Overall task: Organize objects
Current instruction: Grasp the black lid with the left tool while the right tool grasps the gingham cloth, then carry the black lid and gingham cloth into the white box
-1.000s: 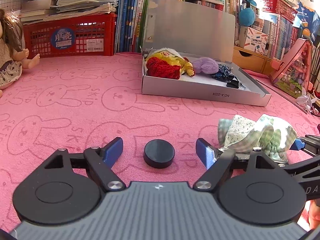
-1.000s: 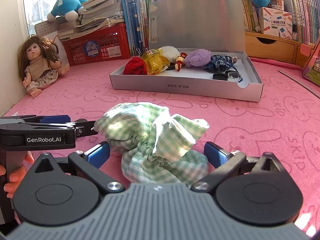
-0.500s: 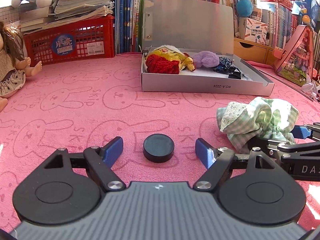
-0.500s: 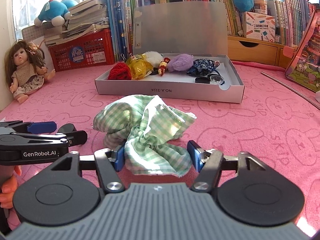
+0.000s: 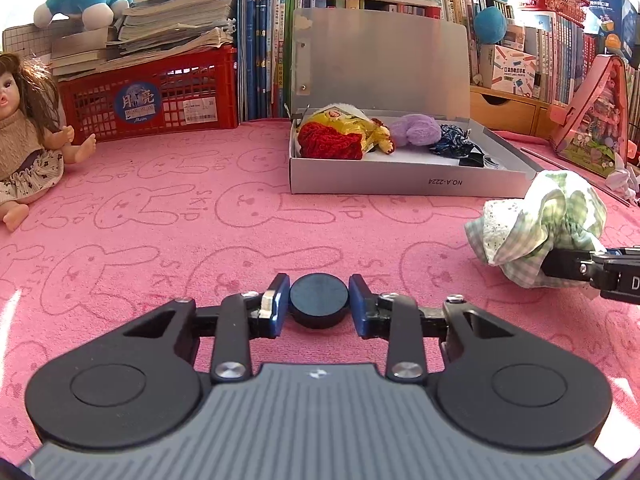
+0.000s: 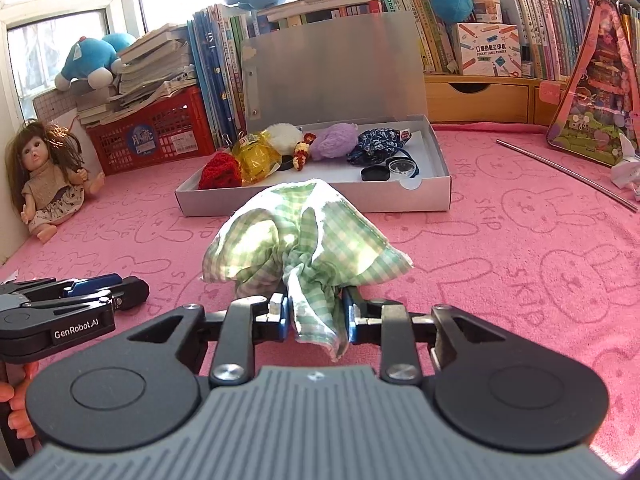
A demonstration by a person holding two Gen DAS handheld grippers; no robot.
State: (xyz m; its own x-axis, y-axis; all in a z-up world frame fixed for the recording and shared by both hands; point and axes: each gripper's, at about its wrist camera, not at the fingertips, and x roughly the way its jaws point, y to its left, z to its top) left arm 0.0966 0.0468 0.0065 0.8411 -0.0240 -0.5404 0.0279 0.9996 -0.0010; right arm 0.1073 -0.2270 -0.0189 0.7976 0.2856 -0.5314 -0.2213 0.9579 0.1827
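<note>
Puck (image 5: 318,300) pinched as left gripper (image 5: 319,307) closes, gingham cloth (image 6: 306,246) clamped in right gripper (image 6: 314,314); pickup step, next likely carrying both into grey box (image 6: 438,192).

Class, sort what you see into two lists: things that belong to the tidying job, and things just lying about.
Job: black round lid between the closing left tool; checked cloth in the right tool; grey box.
Lying about: doll; red crate; metal rod.
</note>
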